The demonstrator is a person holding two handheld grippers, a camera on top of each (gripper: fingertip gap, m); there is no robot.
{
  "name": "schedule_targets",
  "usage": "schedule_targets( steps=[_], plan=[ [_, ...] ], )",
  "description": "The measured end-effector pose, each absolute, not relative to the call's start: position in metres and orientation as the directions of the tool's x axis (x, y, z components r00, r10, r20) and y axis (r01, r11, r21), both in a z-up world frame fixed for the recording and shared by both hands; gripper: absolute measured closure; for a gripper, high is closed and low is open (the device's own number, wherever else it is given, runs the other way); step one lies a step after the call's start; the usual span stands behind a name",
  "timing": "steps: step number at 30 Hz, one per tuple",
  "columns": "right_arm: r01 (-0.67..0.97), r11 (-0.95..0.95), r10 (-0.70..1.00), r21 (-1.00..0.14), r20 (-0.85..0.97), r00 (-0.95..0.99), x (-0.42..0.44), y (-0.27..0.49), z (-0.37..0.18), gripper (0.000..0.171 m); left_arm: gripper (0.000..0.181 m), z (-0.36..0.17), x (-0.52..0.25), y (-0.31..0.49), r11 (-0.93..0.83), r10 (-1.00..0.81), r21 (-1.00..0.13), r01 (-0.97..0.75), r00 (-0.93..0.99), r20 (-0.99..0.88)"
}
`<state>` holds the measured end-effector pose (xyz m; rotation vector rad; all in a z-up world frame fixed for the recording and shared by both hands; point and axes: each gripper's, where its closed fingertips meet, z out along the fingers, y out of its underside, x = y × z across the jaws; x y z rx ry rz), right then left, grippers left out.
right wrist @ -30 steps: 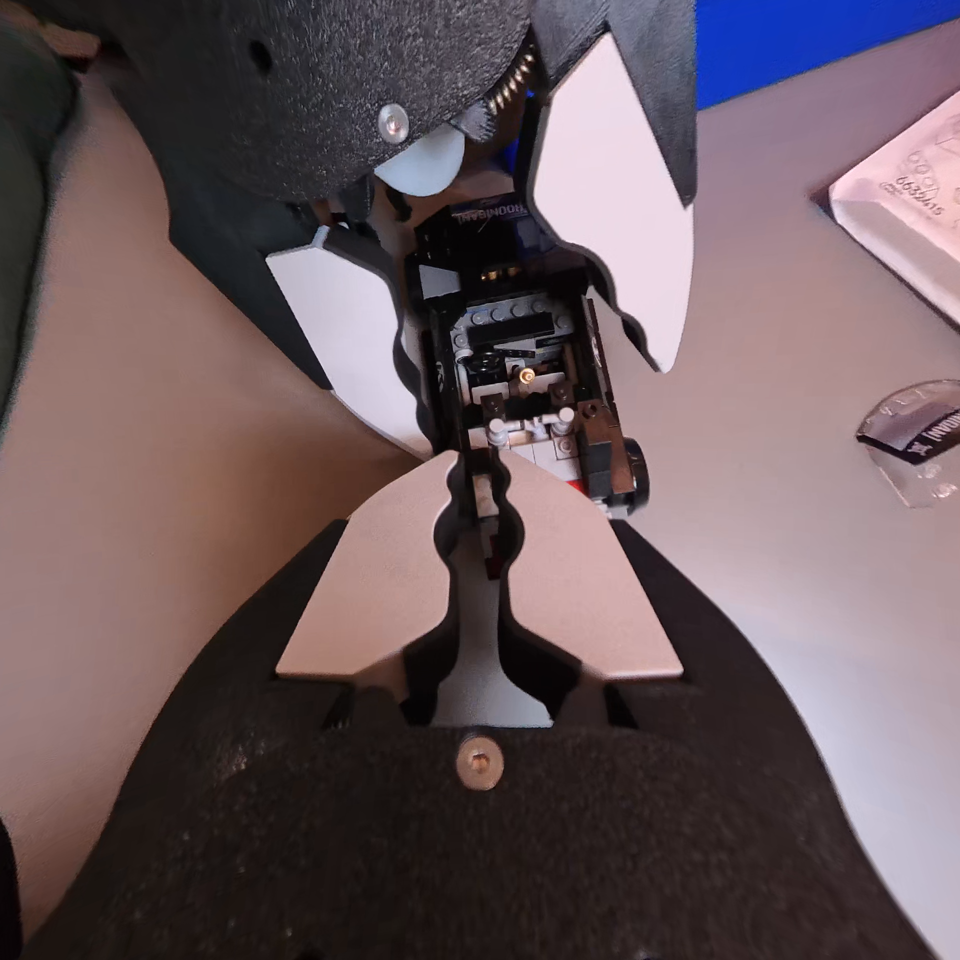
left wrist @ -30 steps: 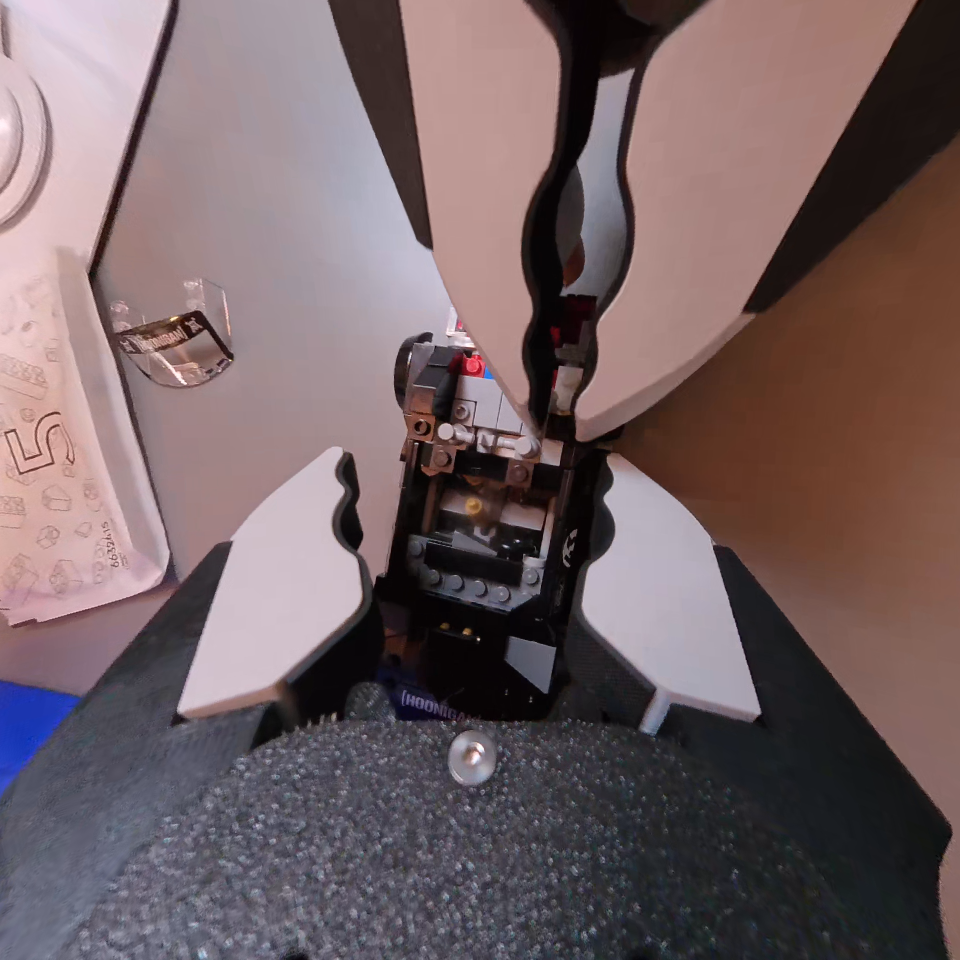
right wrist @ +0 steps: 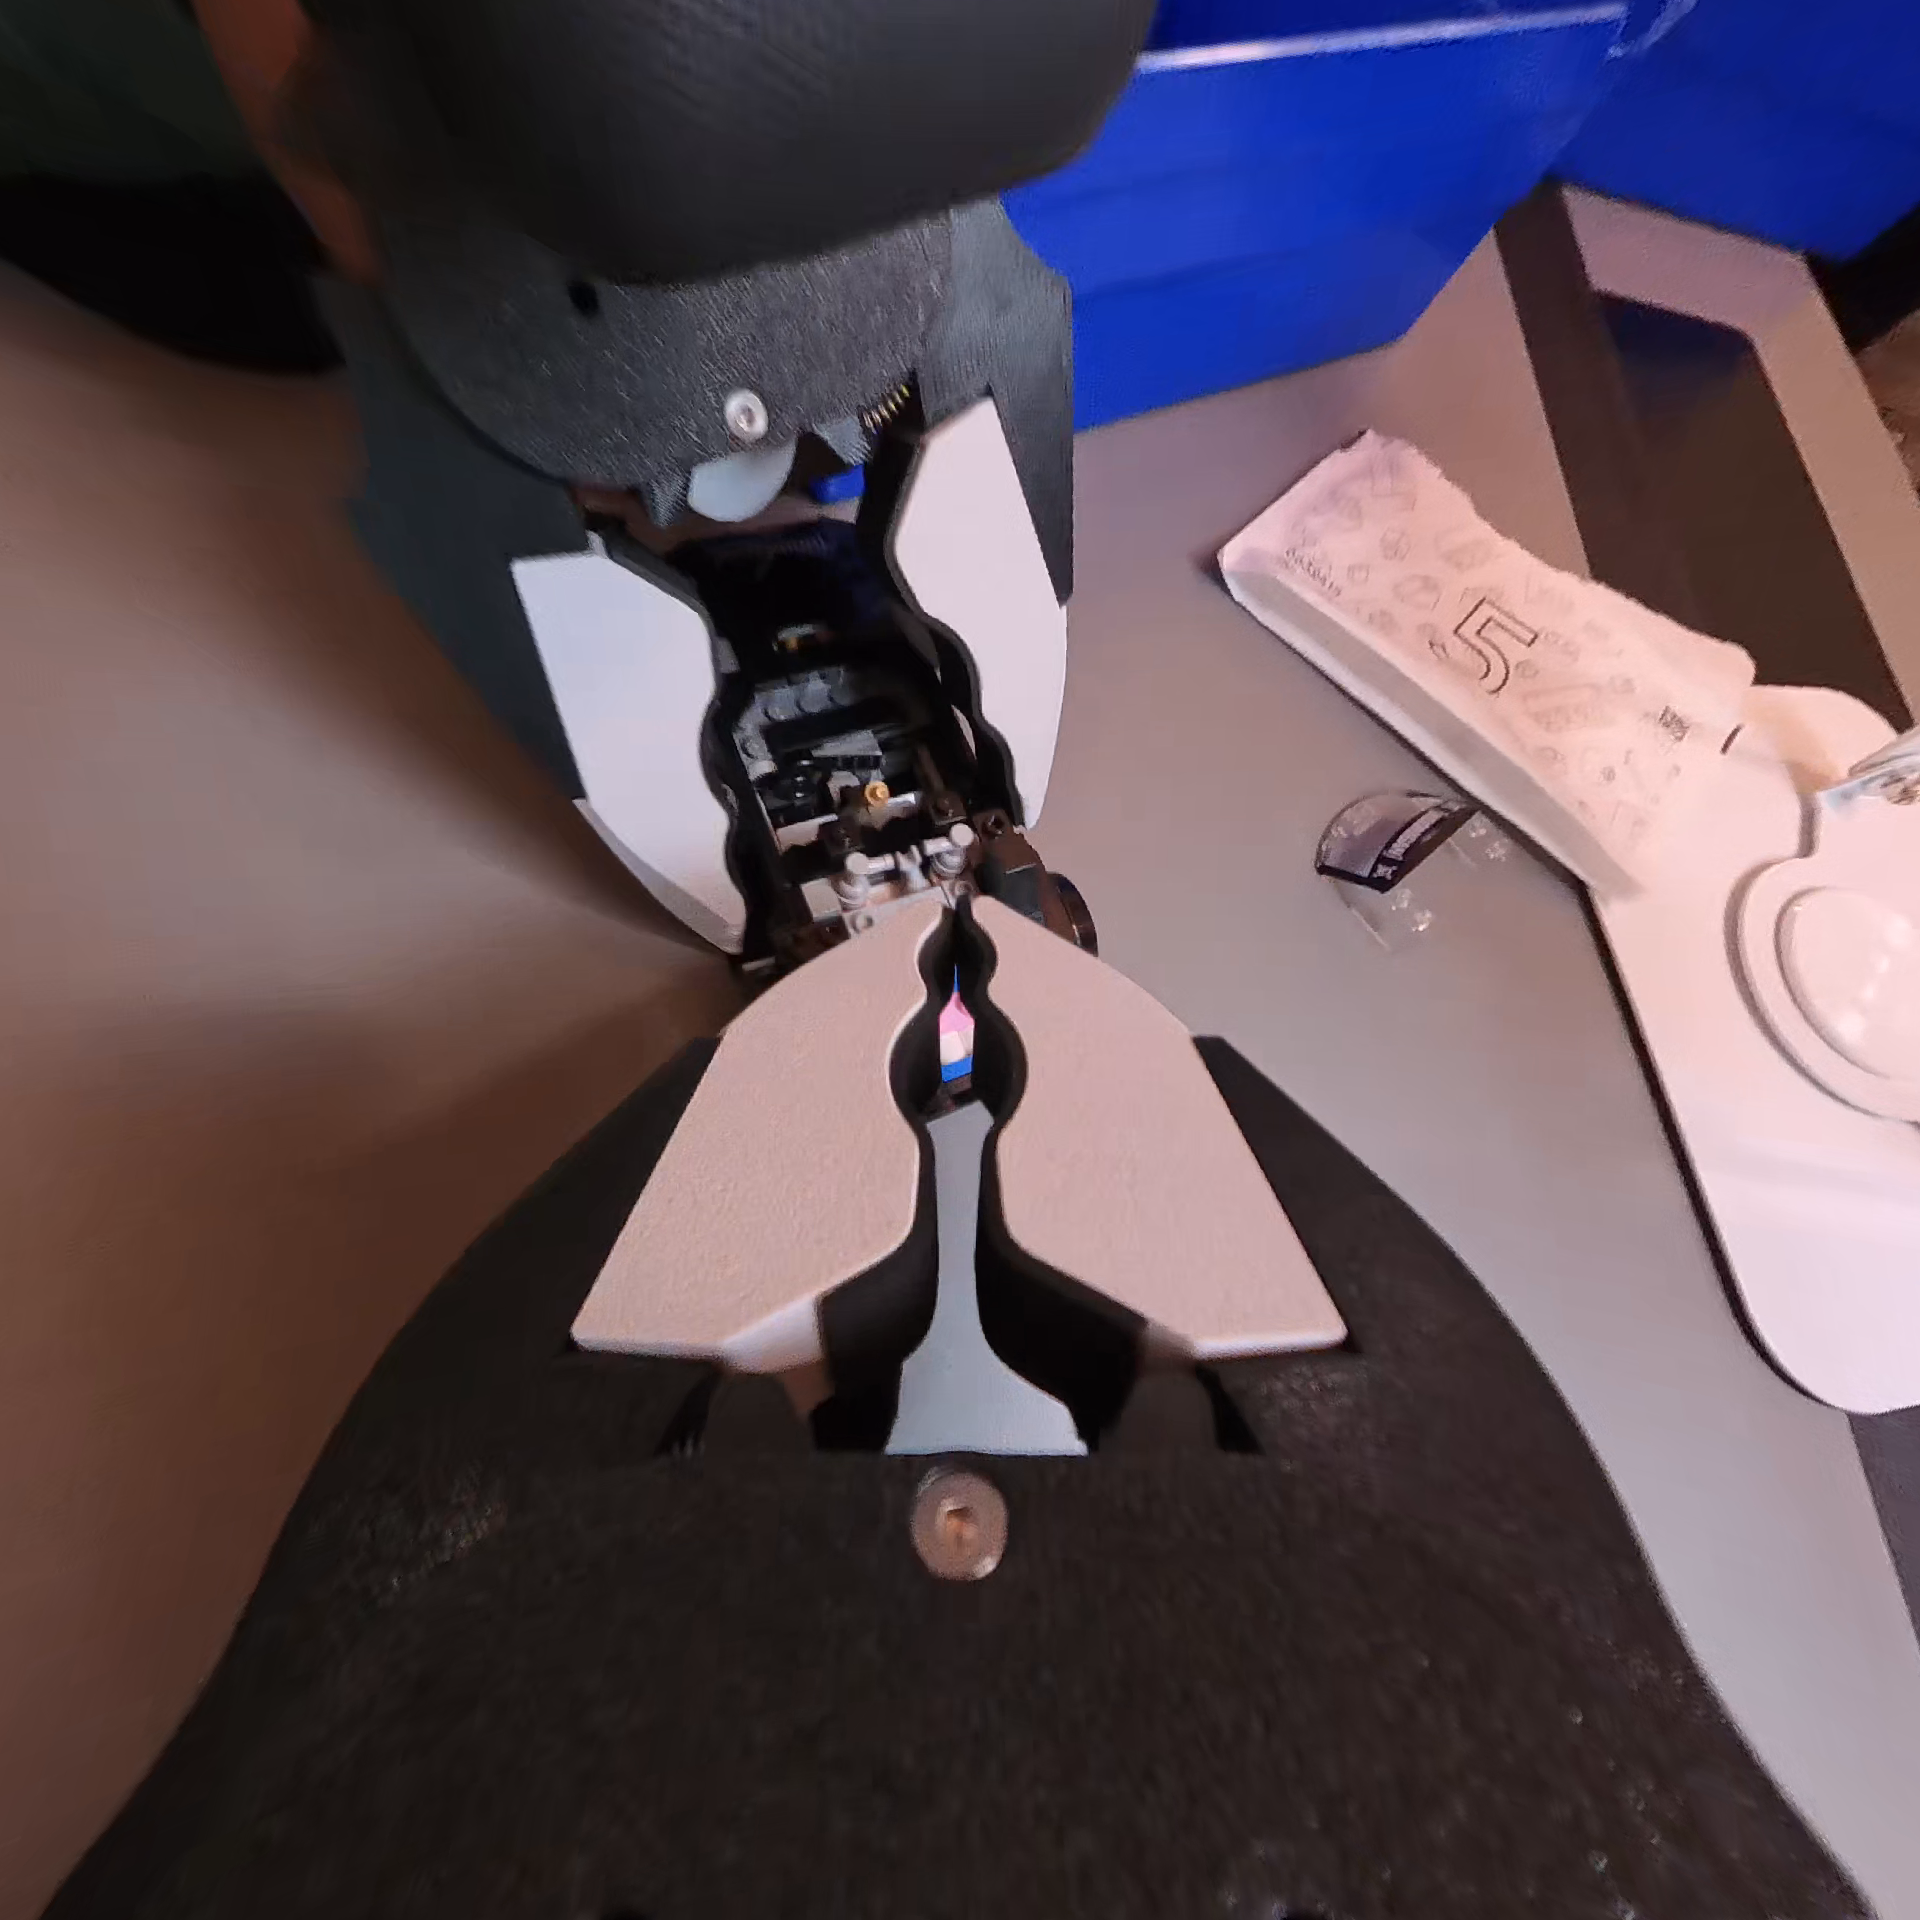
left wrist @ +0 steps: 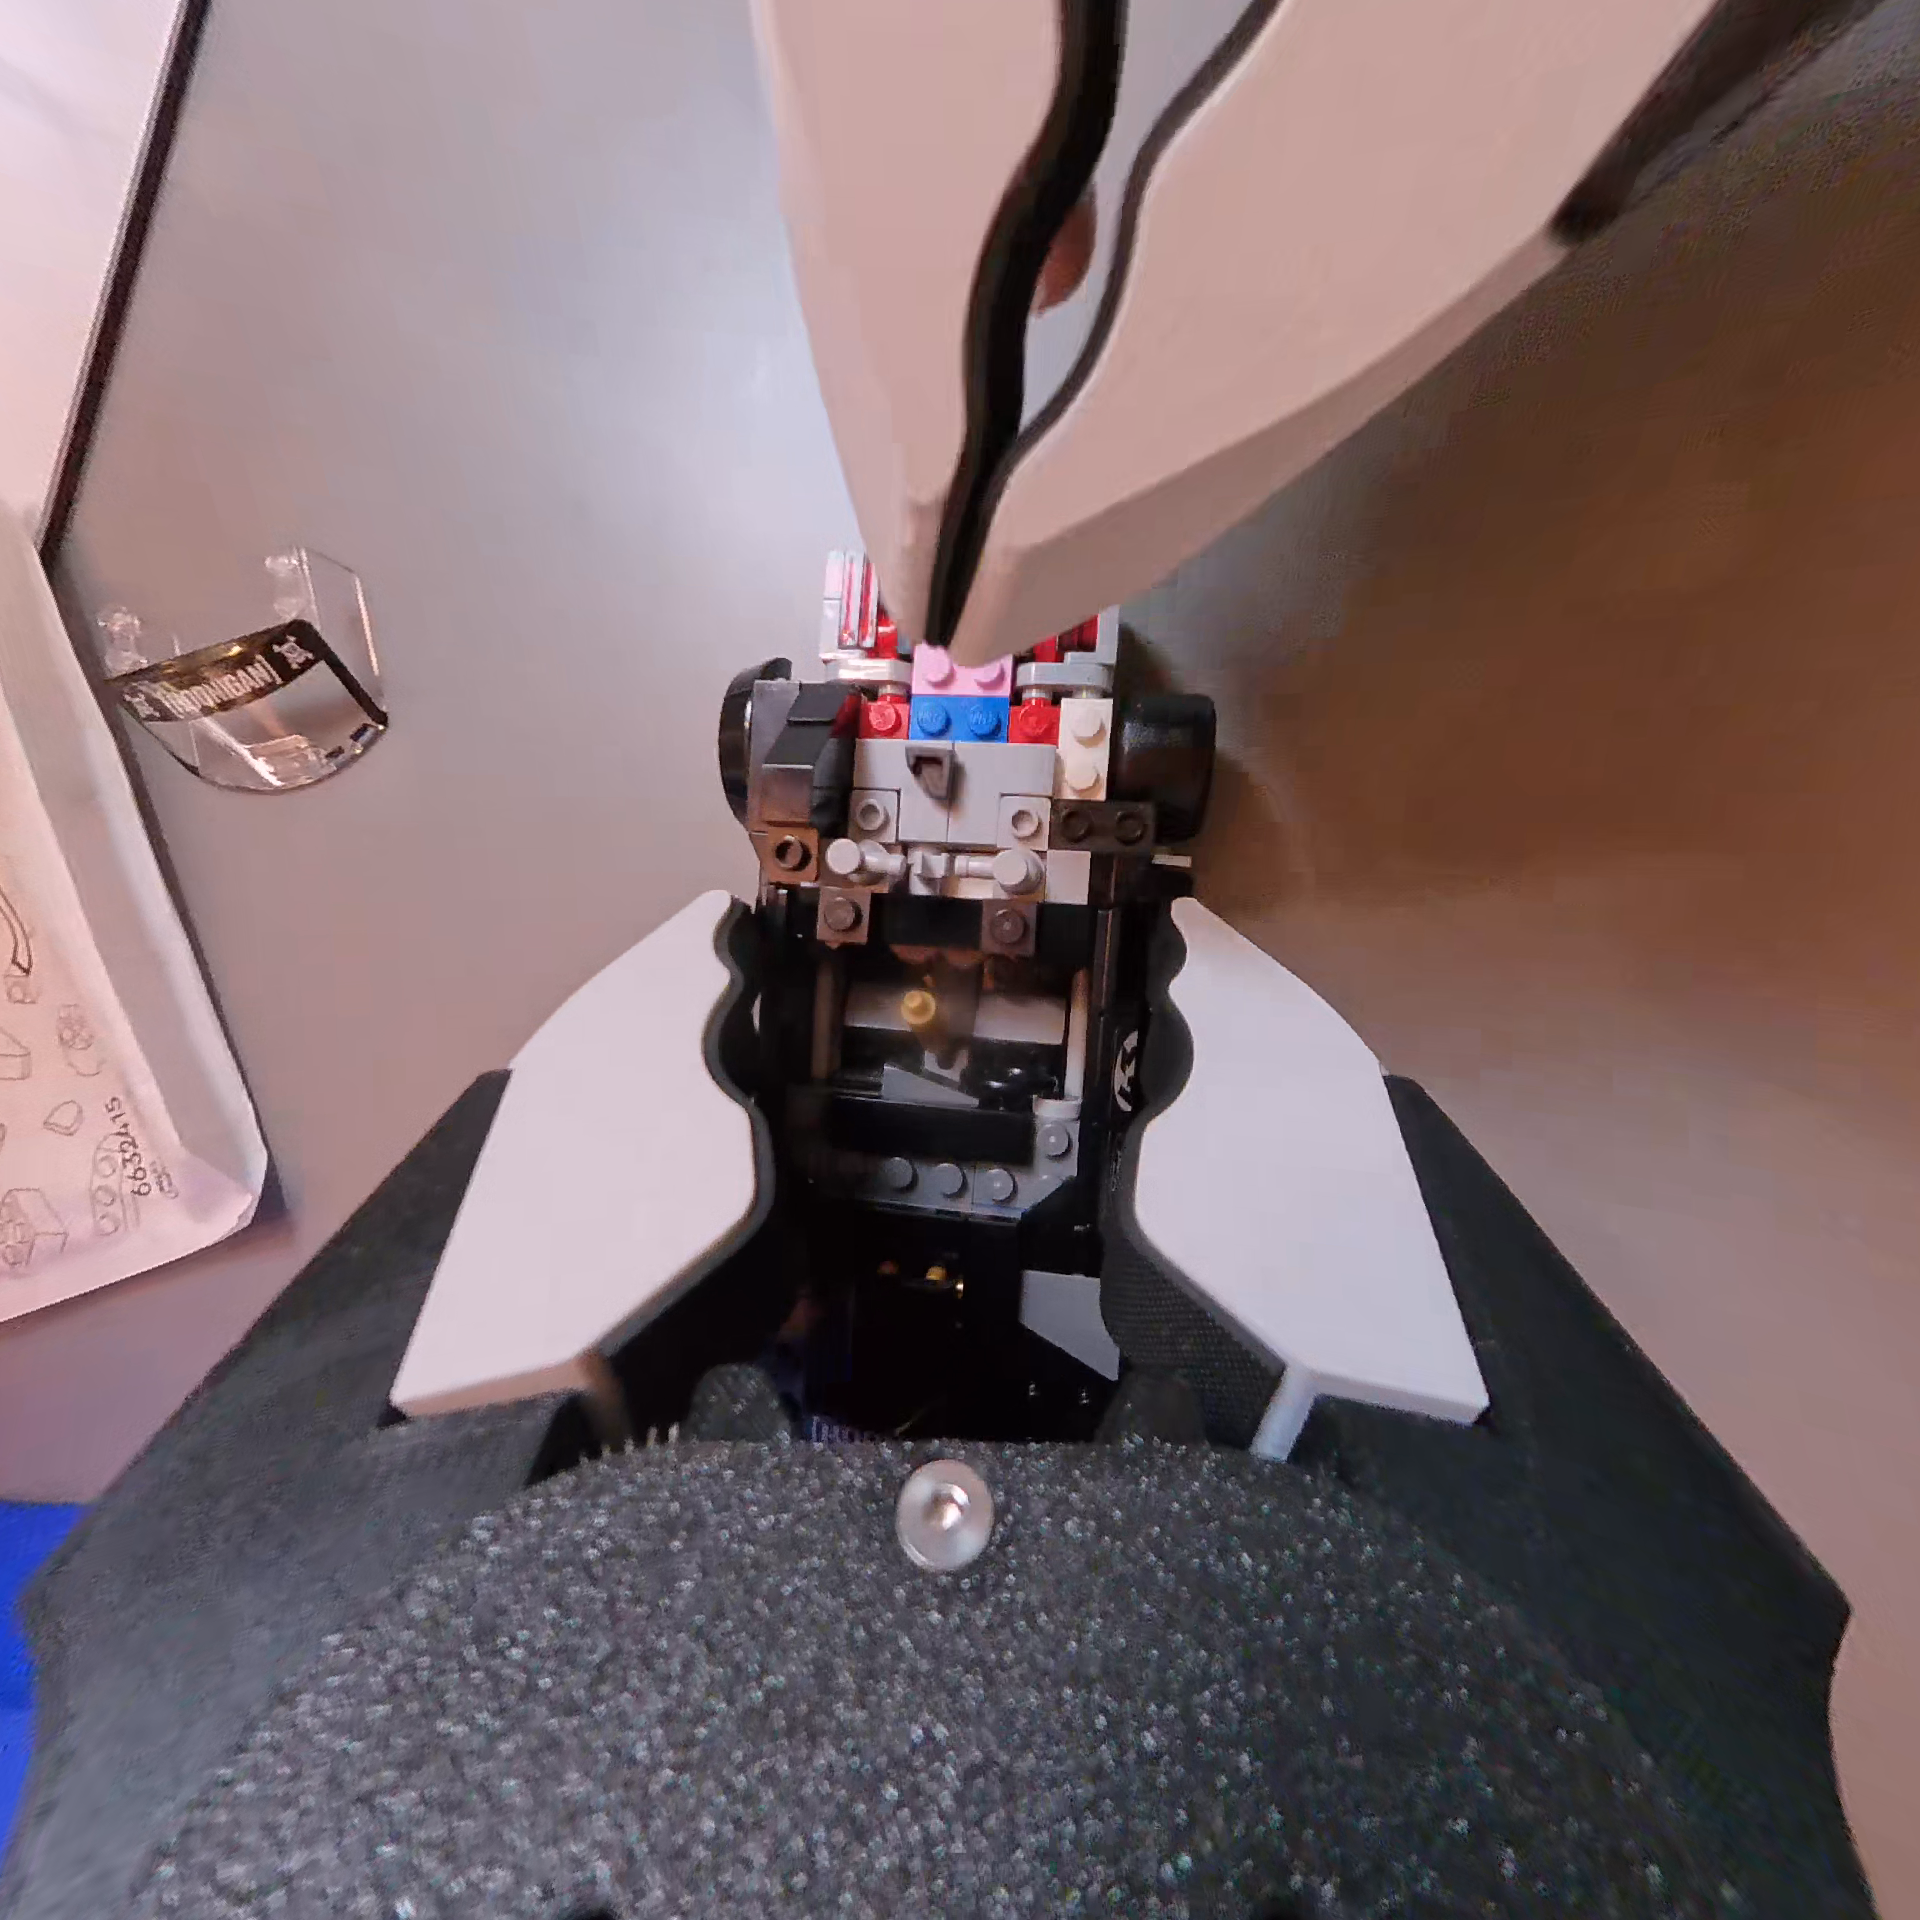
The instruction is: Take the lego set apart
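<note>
The lego set [left wrist: 940, 935], a small car stripped down to its grey and black chassis with red, blue and pink bricks showing at the far end, is being held above the grey table [left wrist: 468, 468] rather than resting on it; the left claw [left wrist: 951, 997] is gripping the black sides of the body, one finger pressing on each flank; the right claw [right wrist: 961, 914] is coming in from the opposite end, its tips nearly pressed together and touching down on the pink brick [left wrist: 961, 670] on top of the blue one, though whether it is truly pinching anything there is too hidden to tell; judging from this, the step in hand is picking another small piece off the exposed end while the left side is bracing the car; the next move is likely calling for a firm nip on that brick and a pull or tilt away, with the left grip staying steady; lying apart on the table are a clear windscreen piece [left wrist: 249, 675] already removed, a white printed paper bag [right wrist: 1455, 665], and, farther off, a blue bin [right wrist: 1299, 187].
</note>
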<state>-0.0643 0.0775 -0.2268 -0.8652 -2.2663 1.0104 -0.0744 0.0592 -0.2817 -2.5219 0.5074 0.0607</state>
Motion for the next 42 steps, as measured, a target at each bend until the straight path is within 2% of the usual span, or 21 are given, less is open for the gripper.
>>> schedule_targets(
  steps=[7,9,13,18,20,26,30,34,38,40,42],
  plan=[
    [0.363,0.528,0.71,-0.768,0.165,-0.684,-0.061,0.077,-0.236,0.171,0.109,-0.282,-0.074,0.06,-0.771,-0.337,-0.522,-0.363,0.93,-0.148],
    [0.402,0.513,0.724,-0.758,0.131,-0.677,-0.063,0.08,-0.245,0.16,0.108,-0.281,-0.074,0.061,-0.769,-0.335,-0.527,-0.362,0.93,-0.15],
    [0.444,0.459,0.738,-0.77,0.051,-0.673,-0.069,0.078,-0.251,0.154,0.108,-0.281,-0.073,0.061,-0.766,-0.333,-0.538,-0.352,0.933,-0.137],
    [0.541,0.393,0.751,-0.744,-0.08,-0.655,-0.074,0.074,-0.258,0.156,0.109,-0.281,-0.073,0.061,-0.764,-0.332,-0.54,-0.353,0.933,-0.14],
    [0.552,0.404,0.761,-0.729,-0.068,-0.646,-0.075,0.075,-0.261,0.161,0.109,-0.281,-0.074,0.061,-0.764,-0.332,-0.541,-0.352,0.933,-0.139],
    [0.56,0.399,0.77,-0.726,-0.067,-0.635,-0.075,0.075,-0.261,0.162,0.109,-0.28,-0.074,0.061,-0.761,-0.332,-0.545,-0.353,0.933,-0.141],
    [0.538,0.379,0.775,-0.753,-0.059,-0.629,-0.074,0.074,-0.258,0.162,0.106,-0.277,-0.073,0.061,-0.754,-0.313,-0.572,-0.323,0.942,-0.119],
    [0.496,0.3,0.784,-0.815,-0.086,-0.615,-0.069,0.073,-0.239,0.162,0.103,-0.25,-0.066,0.061,-0.699,-0.303,-0.647,-0.305,0.946,-0.118],
    [0.369,0.224,0.784,-0.902,-0.058,-0.618,-0.06,0.064,-0.199,0.162,0.118,-0.202,-0.053,0.052,-0.55,-0.315,-0.78,-0.3,0.939,-0.139],
    [0.259,0.216,0.787,-0.941,0.011,-0.616,-0.052,0.057,-0.176,0.162,0.126,-0.183,-0.041,0.042,-0.485,-0.339,-0.853,-0.192,0.941,-0.019],
    [0.158,0.292,0.792,-0.943,0.146,-0.593,-0.042,0.049,-0.162,0.162,0.135,-0.163,-0.028,0.03,-0.441,-0.379,-0.897,0.026,0.901,0.213]
  ],
)
